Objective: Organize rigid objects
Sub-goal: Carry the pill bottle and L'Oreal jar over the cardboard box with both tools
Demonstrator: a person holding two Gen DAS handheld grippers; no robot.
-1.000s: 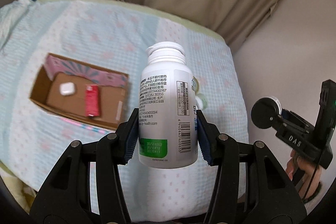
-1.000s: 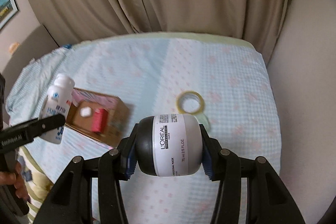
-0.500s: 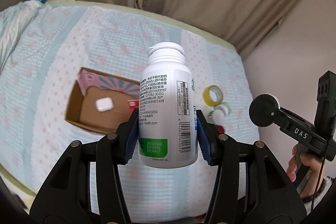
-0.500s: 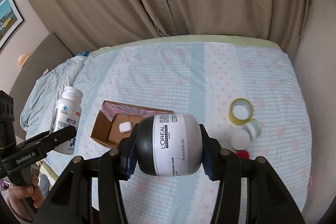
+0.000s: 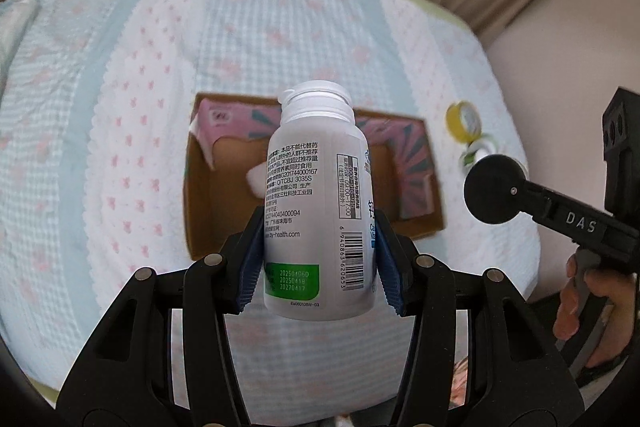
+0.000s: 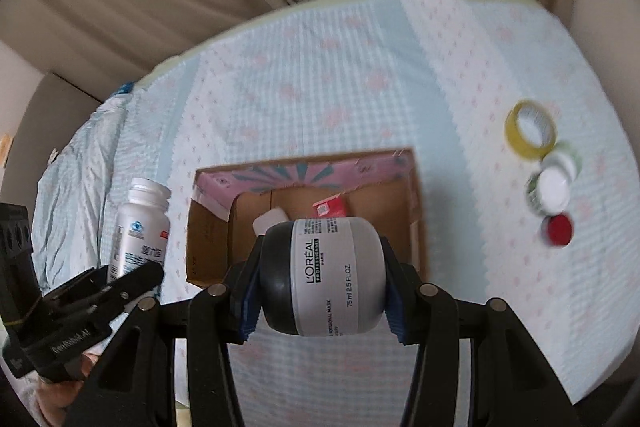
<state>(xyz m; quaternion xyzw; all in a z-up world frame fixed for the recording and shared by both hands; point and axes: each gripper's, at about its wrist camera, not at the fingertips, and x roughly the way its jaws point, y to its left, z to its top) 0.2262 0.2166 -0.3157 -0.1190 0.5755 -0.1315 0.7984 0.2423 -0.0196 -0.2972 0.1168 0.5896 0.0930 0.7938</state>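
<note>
1. Both claws are loaded and held in the air above the open cardboard box (image 6: pixel 416 243) on the bed (image 6: pixel 360 67). I read this as the carry-to-drop step; neither item is in the box yet.
2. Left claw (image 5: pixel 318 267): closed down to the width of the white pill bottle (image 5: pixel 316 211), blue pads (image 5: pixel 249 267) pressing both sides of the lower body. The bottle stands roughly upright with cap up, leaning slightly. Gripping low probably leaves the base free to be set down first.
3. Right claw (image 6: pixel 320 279): closed to the width of the grey L'Oréal jar (image 6: pixel 332 275), pads on its two rounded sides. The label reads sideways, so the jar is held lying over.
4. The box sits mid-bed. Its inner walls are pink-patterned. A small white item (image 6: pixel 271 219) and a red item (image 6: pixel 330 207) are already inside, which is likely why the box is the sorting target.
5. Still loose on the bed, well apart from the box on its right: a yellow tape roll (image 6: pixel 530 129), a white-lidded jar (image 6: pixel 554 187) and a red cap (image 6: pixel 557 229), clustered close together.
6. Risk: both claws are converging on one box, so one should probably go first.
</note>
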